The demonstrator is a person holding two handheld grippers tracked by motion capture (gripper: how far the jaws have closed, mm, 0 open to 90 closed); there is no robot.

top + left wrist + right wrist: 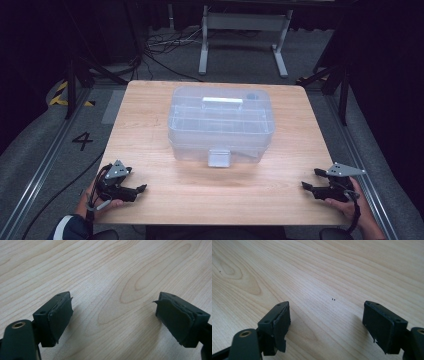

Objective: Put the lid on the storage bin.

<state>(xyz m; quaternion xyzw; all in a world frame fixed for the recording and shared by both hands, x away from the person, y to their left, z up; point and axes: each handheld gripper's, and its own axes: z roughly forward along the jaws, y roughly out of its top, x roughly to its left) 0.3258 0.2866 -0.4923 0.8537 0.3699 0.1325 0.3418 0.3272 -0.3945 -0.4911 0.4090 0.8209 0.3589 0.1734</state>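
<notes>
Two grippers, left gripper [141,188] and right gripper [305,185], rest wide and empty at the near table [200,195] corners. The box [221,125] sits center-far; its smooth clear walls may slip when I grip.

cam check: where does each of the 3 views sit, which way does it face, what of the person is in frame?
High view: above the person's side, facing forward and down on the table and clear box; hands, left gripper, right gripper.
Left gripper view: on the left gripper, facing bare wood between open jaws.
Right gripper view: on the right gripper, likewise.
Shared: the same tabletop.
</notes>
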